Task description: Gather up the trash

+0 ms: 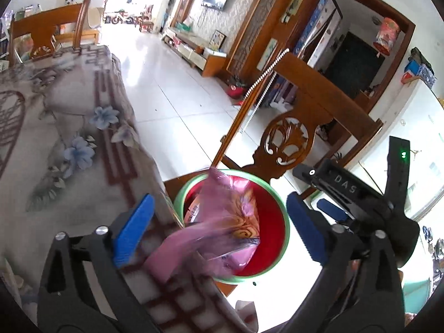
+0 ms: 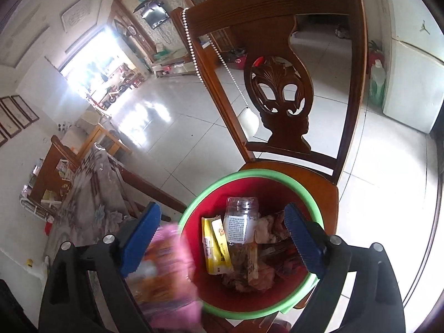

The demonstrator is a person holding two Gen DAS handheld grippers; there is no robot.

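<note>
Left tongs (image 1: 219, 236) are standing wide open above the red bin (image 1: 274, 222), holding nothing. A blurry pink bag (image 1: 222, 219) is sitting between the blue fingers (image 1: 133, 227) and over the bin, touching neither pad. The bin is sitting on a wooden chair (image 1: 288, 138), just beside the flowered surface (image 1: 69, 138).

Right tongs (image 2: 222, 238) are also standing wide open over the bin (image 2: 216, 188), gripping nothing. Inside the bin are lying a clear bottle (image 2: 240, 222), a yellow wrapper (image 2: 216, 247) and crumpled scraps (image 2: 249, 277). The pink bag (image 2: 169, 263) is showing blurred at the bin's left rim.
</note>
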